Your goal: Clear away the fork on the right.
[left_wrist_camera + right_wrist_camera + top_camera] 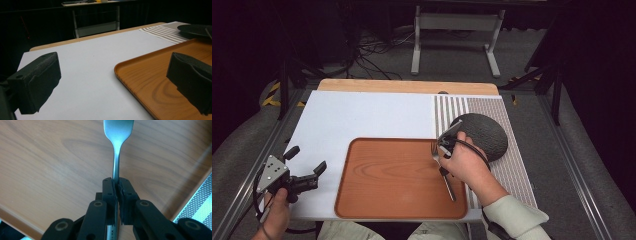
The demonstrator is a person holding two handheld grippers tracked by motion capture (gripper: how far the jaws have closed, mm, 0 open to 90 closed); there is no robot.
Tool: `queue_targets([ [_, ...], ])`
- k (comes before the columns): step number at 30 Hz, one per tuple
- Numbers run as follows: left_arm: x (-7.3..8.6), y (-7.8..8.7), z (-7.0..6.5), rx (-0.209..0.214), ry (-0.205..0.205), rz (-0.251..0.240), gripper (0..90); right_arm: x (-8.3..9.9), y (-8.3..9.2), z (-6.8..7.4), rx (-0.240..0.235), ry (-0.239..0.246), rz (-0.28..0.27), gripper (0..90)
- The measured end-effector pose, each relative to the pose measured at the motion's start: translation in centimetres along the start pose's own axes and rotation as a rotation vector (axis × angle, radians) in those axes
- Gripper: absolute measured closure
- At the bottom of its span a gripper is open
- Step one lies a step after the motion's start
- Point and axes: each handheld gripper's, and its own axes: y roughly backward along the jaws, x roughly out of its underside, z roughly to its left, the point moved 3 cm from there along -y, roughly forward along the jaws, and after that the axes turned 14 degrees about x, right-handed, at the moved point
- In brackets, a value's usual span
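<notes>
A metal fork [448,187] hangs over the right part of the wooden tray [387,175], its tines [434,147] pointing away from the person. My right gripper [441,154] is shut on the fork's neck. In the right gripper view the jaws [117,183] pinch the neck, with the fork's head [118,135] ahead over the tray's wood [50,165]. My left gripper [307,160] is held open at the table's near left corner, beside the tray. Nothing sits between its jaws [113,72], and the tray's rim [130,65] lies just ahead of them.
A white mat [362,115] covers the left and middle of the table. A striped placemat [512,165] lies along the right side with a dark round plate [484,135] on it. That plate [197,28] is seen beyond the tray. A metal stand [457,22] is behind the table.
</notes>
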Motion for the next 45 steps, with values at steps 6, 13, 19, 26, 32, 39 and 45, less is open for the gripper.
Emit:
queue_targets([
  [6,0.0,0.0,0.0,-0.002,0.000,-0.001,0.1,0.0,-0.6,-0.2,0.003,-0.013,0.014,84.3],
  [13,0.0,0.0,0.0,0.000,-0.001,0.001,0.1,0.0,-1.0,-0.4,0.004,-0.011,0.017,84.1],
  [19,0.0,0.0,0.0,0.001,0.000,0.002,0.1,0.0,-1.1,-0.5,0.010,0.003,-0.005,76.4],
  [26,0.0,0.0,0.0,-0.001,0.000,0.001,0.1,-0.2,-0.8,-0.6,0.011,0.044,-0.096,56.9],
  [32,0.0,0.0,0.0,0.000,0.000,0.003,0.1,-0.7,-0.5,-1.0,0.089,0.234,-0.266,22.7],
  [39,0.0,-0.1,0.0,-0.001,0.003,0.000,0.1,-1.3,0.6,-1.2,0.036,0.407,-0.448,25.4],
  [45,0.0,-0.1,0.0,-0.003,0.003,-0.001,0.1,-1.9,1.1,-1.2,0.002,0.490,-0.583,34.9],
])
